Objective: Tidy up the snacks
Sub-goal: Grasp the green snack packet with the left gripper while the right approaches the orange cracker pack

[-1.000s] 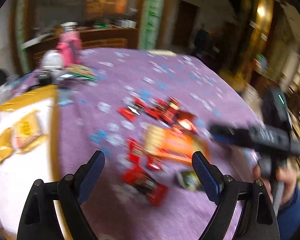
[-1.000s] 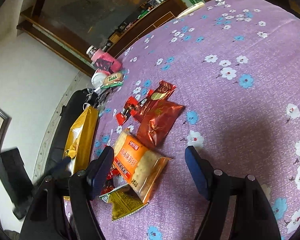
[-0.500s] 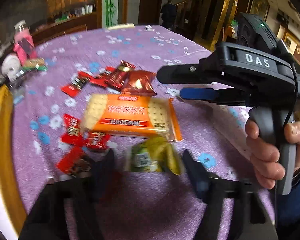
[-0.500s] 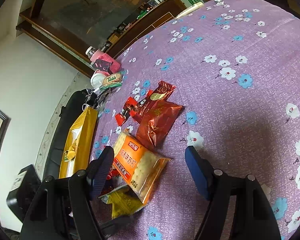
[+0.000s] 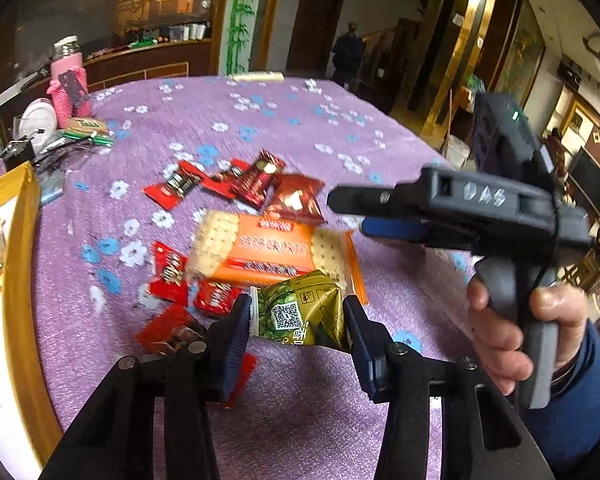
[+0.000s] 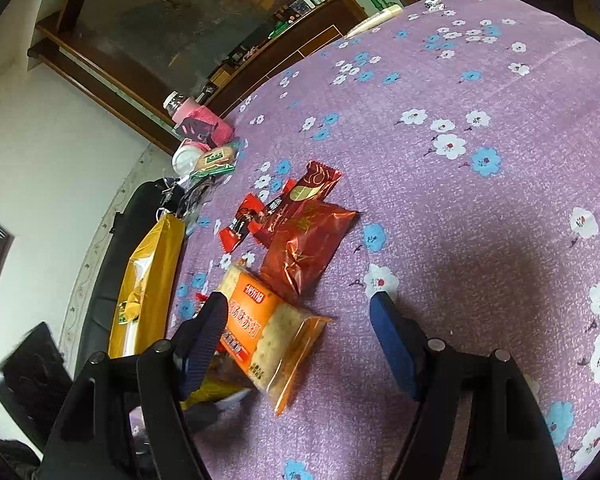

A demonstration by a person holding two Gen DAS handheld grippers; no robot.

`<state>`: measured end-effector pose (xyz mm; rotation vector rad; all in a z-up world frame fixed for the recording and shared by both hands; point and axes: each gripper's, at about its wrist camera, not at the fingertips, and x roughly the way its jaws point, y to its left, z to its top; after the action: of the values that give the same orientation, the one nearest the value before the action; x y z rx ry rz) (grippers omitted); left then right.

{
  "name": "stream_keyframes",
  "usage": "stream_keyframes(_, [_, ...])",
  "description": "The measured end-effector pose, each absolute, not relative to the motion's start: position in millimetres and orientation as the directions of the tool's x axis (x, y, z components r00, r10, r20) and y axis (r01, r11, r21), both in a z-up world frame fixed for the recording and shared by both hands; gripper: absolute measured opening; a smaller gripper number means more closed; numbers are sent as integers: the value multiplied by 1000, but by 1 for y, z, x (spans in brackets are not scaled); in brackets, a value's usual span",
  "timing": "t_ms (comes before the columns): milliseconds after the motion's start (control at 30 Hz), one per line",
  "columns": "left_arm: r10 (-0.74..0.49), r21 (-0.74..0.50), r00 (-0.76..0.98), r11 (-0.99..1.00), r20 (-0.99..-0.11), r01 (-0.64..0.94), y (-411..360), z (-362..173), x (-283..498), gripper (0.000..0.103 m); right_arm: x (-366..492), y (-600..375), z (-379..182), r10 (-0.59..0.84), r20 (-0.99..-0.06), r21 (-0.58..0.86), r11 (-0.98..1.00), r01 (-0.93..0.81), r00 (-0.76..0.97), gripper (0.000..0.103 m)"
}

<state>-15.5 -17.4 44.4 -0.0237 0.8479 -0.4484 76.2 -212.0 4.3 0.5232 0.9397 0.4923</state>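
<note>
Step in hand: grasping one snack. Left gripper (image 5: 296, 322) has its jaws closing around the green-gold packet (image 5: 300, 312), which sits between the pads; both pads look to be at its two ends, but a firm pinch I cannot confirm. Packet lies on the purple flowered bench (image 5: 260, 120), just in front of the orange cracker pack (image 5: 272, 250) and beside small red candy wrappers (image 5: 168, 272). More red packs (image 5: 256, 182) lie further back.

Right gripper (image 6: 300, 328) hovers with jaws wide and nothing gripped, over the near end of the cracker pack, held by a person's hand (image 5: 516, 320).

Yellow-rimmed tray (image 5: 20, 264) sits at the left edge with a snack already in it, likely the destination.

Next move calls for finishing the squeeze, lifting clear without dragging the neighbouring wrappers, then carrying left to the tray.
</note>
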Motion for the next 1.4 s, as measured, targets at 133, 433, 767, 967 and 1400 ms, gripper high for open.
stream_keyframes(133, [-389, -219, 611, 916, -689, 336, -2, 53, -12, 49, 80, -201, 4, 596, -628, 589, 784, -195, 500, 73])
stream_keyframes(433, [-330, -285, 682, 941, -653, 183, 49, 61, 7, 49, 68, -174, 3, 718, -618, 622, 696, -359, 321, 81])
stream_keyframes(767, [-279, -343, 703, 938, -654, 54, 83, 55, 19, 49, 45, -136, 38, 579, -733, 374, 782, -499, 357, 82])
stream_keyframes(967, [-259, -326, 707, 945, -659, 43, 82, 55, 18, 49, 75, -103, 24, 499, -813, 281, 787, -550, 299, 82])
stream_keyframes(1400, [-247, -271, 681, 960, -689, 75, 67, 47, 20, 49, 58, -77, 6, 350, -825, -8, 778, -628, 444, 55])
